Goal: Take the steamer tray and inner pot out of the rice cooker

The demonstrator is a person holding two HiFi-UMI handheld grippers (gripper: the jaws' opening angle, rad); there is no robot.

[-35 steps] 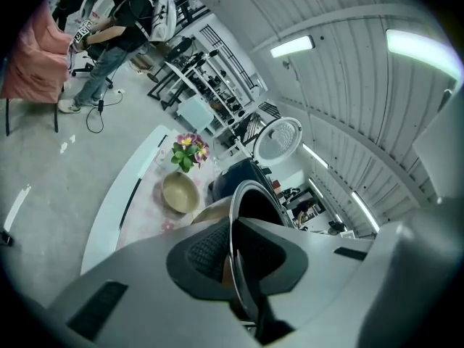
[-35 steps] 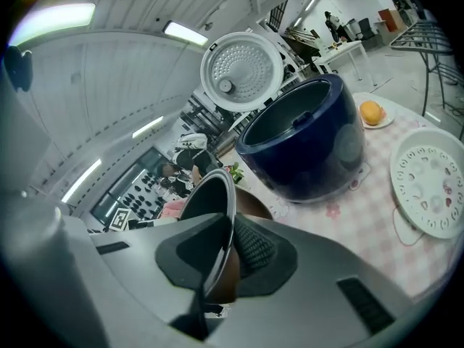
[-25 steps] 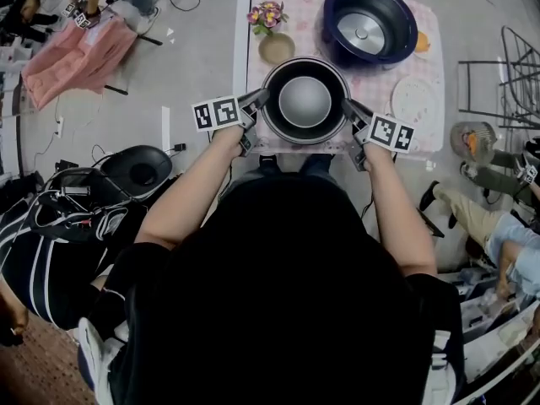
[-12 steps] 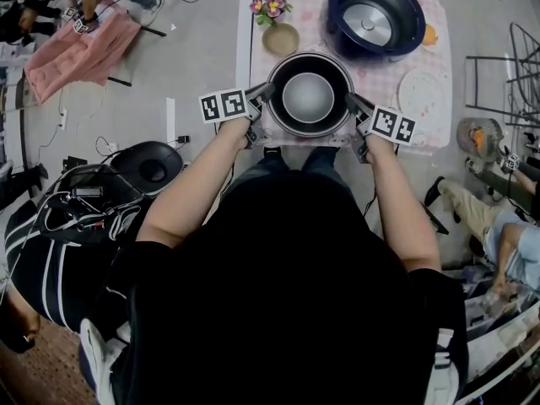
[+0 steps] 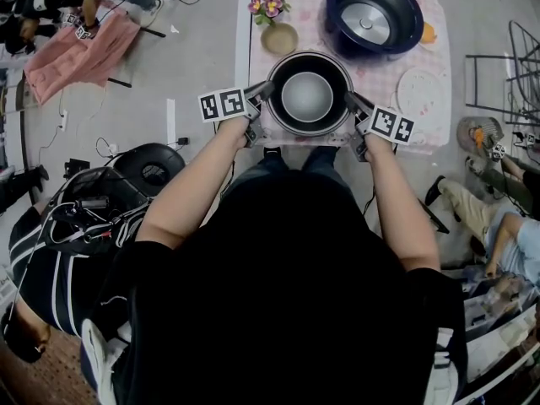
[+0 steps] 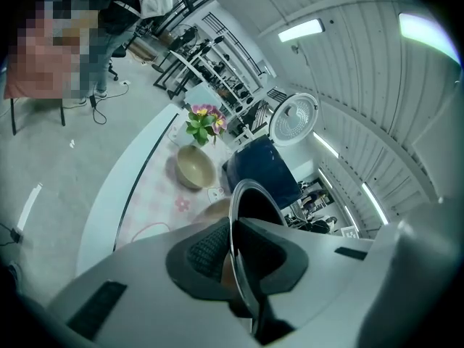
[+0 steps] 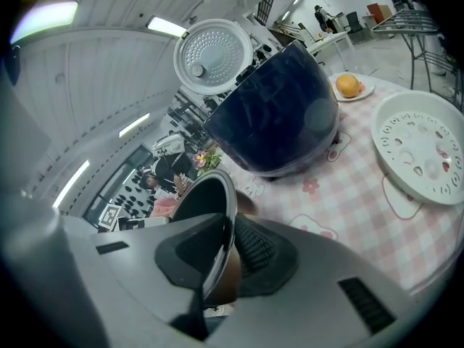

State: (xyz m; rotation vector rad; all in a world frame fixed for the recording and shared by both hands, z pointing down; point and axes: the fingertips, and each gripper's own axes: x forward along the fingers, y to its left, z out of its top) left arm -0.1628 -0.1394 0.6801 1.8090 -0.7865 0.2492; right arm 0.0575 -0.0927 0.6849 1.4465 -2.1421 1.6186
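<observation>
I have the inner pot (image 5: 307,94) at the near edge of the table (image 5: 384,74), out of the rice cooker (image 5: 374,15) and gripped on both sides. It is a round dark pot with a pale grey floor inside and a coppery outer wall. I cannot tell from my views whether its base rests on the pink checked cloth or hangs just above it.

The left gripper (image 5: 263,93) is clamped narrow on the left side of the pot's rim. Its own view shows the thin metal edge pinched between the two ribbed pads, one pad inside the pot and one outside. The right gripper (image 5: 351,102) does the same on the right side of the rim, jaws nearly together with only the pot wall between them.

The dark blue cooker stands beyond the pot, far and to the right, with its cavity bare. Its lid (image 7: 214,56) is raised, showing a white perforated inner plate.

The white steamer tray (image 5: 419,94) lies flat on the cloth to the right of the pot, well apart from it. An orange (image 5: 430,34) sits just beside the cooker's right side.

To the far left of the pot are a tan bowl (image 5: 280,38) and, beyond it, a small bunch of flowers (image 5: 266,5).
</observation>
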